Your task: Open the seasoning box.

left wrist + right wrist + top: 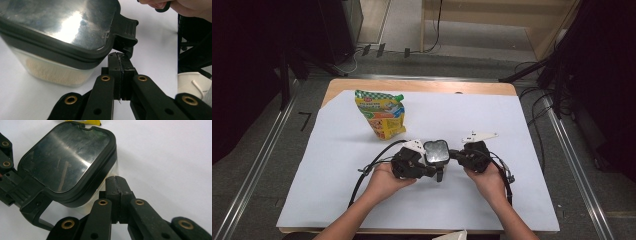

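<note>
A clear container with a glossy black lid (436,151) stands on the white sheet in front of the person. It holds a pale grainy filling (50,72). My left gripper (439,173) is shut with nothing between its pads. Its tips (120,56) sit just under the lid's side latch (125,32). From the other side my right gripper (455,154) is also shut and holds nothing, its tips (116,181) right beside the container's clear wall under the lid (65,157). A latch flap (32,207) hangs out at the lid's near left corner.
A yellow and green pouch (380,114) stands upright behind the container, to the left. The white sheet (337,165) covers most of the wooden table. A white cup (190,82) sits at the person's edge. Cables and metal rails run along the floor.
</note>
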